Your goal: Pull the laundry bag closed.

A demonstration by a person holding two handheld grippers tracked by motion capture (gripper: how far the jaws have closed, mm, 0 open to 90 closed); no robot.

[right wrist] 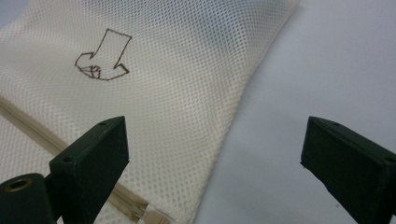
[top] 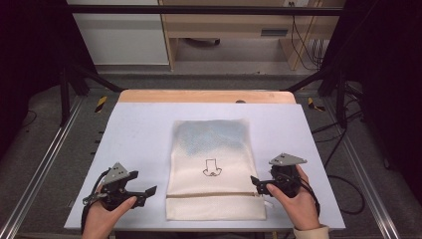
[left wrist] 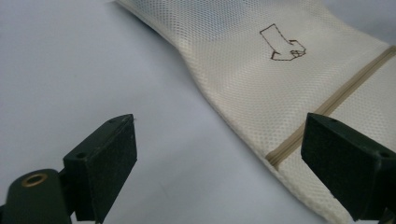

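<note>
A cream mesh bag (top: 213,164) lies flat at the middle of the pale worktop (top: 134,129), its long side running from twelve to six o'clock. A zip (top: 214,195) crosses the bag near its six o'clock end, and a small outline drawing (top: 212,168) is printed at about the bag's centre. Something bluish shows through the mesh in the twelve o'clock half.

The left gripper (top: 145,191) rests in the person's left hand (top: 107,214) at about eight o'clock on the worktop, just beside the bag's nine o'clock edge and clear of it. Its fingers point toward three o'clock. In the left gripper view the fingers (left wrist: 105,163) stand wide apart with nothing between them but bare worktop and the bag's edge; the zip runs toward the far finger.

The right gripper (top: 256,183) sits in the right hand (top: 293,199) at about four o'clock, its fingers pointing toward nine o'clock and reaching the bag's three o'clock edge near the zip. In the right gripper view its fingers (right wrist: 91,158) are also spread wide, holding nothing: one hangs over the mesh close to the zip's end, the other over bare worktop. Whether a fingertip touches the fabric I cannot tell.
</note>
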